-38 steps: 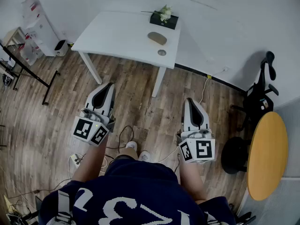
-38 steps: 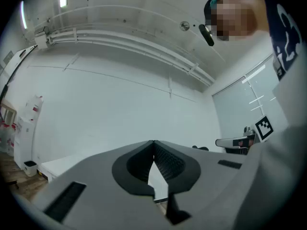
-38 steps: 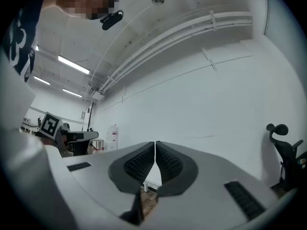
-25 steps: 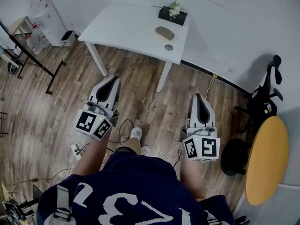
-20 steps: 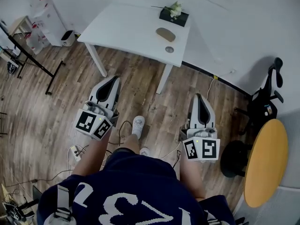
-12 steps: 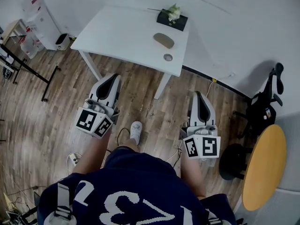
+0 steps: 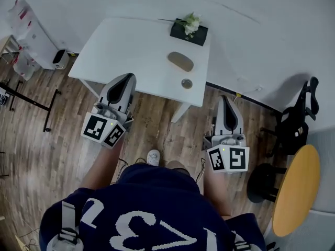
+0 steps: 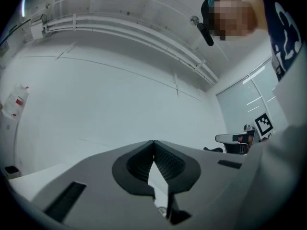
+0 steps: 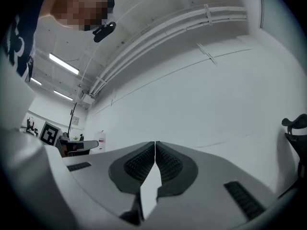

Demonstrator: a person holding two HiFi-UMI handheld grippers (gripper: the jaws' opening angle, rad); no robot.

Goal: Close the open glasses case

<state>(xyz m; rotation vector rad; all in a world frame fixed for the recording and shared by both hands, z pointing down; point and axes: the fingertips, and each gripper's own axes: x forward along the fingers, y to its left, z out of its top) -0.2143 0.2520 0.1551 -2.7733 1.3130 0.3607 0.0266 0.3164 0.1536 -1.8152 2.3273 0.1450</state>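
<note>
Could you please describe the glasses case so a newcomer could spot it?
Find the white table; at its right end sit a dark box of white flowers and a small grey disc. The glasses case is the olive-brown oval between them.

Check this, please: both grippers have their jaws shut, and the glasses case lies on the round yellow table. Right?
Not quite. The head view shows the glasses case on the white table, not the round yellow table. The left gripper and right gripper do have their jaws shut.
</note>
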